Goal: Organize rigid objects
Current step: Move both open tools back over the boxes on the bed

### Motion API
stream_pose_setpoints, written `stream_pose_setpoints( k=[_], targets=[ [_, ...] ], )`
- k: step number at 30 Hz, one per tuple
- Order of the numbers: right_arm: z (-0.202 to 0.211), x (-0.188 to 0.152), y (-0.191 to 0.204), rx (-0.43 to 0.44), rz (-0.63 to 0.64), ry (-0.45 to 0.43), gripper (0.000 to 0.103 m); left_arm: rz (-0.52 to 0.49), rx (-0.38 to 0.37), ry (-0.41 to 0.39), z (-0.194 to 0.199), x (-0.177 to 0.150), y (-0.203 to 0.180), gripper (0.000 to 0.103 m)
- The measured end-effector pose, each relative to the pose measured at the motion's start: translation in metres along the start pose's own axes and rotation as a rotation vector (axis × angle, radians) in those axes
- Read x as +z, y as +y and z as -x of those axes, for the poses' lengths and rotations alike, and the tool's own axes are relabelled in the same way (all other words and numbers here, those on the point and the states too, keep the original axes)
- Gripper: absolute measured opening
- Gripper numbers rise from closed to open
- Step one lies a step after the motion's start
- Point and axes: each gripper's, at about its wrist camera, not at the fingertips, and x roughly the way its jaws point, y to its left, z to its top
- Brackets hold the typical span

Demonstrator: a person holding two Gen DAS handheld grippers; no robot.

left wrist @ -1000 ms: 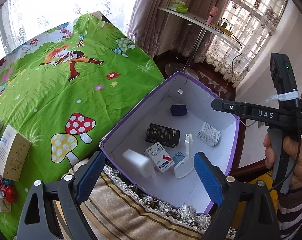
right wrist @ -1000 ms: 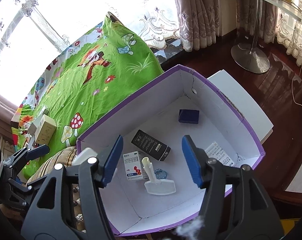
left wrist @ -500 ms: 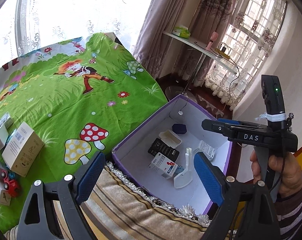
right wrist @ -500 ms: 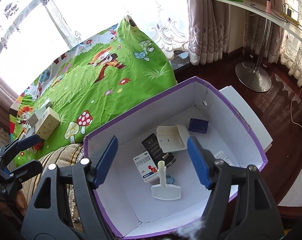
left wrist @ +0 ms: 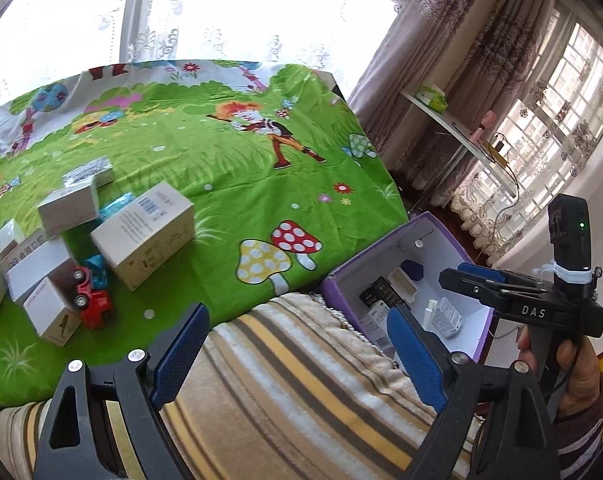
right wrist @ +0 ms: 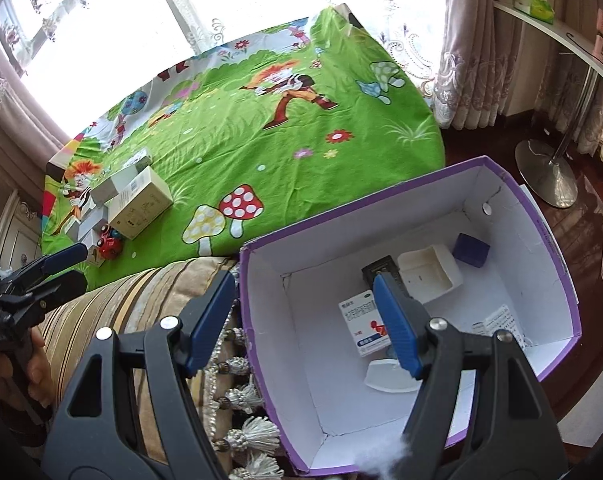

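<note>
A purple box (right wrist: 541, 216) with white walls stands beside the bed. In it lie a white open case (right wrist: 429, 272), a dark blue cube (right wrist: 470, 250), a black carton (right wrist: 377, 270) and a white-and-blue medicine carton (right wrist: 361, 320). My right gripper (right wrist: 303, 304) hangs open and empty above the box's left wall. My left gripper (left wrist: 297, 344) is open and empty over the striped blanket (left wrist: 301, 392). Farther left on the green sheet sit a tan carton (left wrist: 145, 232), white cartons (left wrist: 67, 204) and a red toy car (left wrist: 91, 300).
A cartoon-print green sheet (left wrist: 241, 168) covers the bed. The blanket's tassel fringe (right wrist: 245, 432) hangs against the purple box. A white shelf (left wrist: 461, 136) on a metal stand and curtains stand behind. A hand (left wrist: 573, 372) holds the right gripper's handle.
A white case fell into the purple box and settled beside the blue cube. Both grippers swung left away from the box, bringing the cartons and toy car into fuller view.
</note>
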Motion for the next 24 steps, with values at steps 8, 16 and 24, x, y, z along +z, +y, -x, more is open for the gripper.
stream_pose_setpoints(
  k=[8, 16, 24],
  targets=[
    [-0.016, 0.001, 0.050, 0.103, 0.076, 0.047, 0.075, 0.102, 0.108, -0.016, 0.028, -0.014, 0.082, 0.088],
    [-0.026, 0.004, 0.086, 0.137, 0.125, 0.077, 0.075, 0.053, 0.193, 0.017, 0.036, -0.020, 0.136, 0.074],
    [-0.043, 0.005, 0.125, 0.219, 0.152, 0.141, 0.075, -0.072, 0.200, 0.032, 0.028, -0.013, 0.156, 0.067]
  ],
)
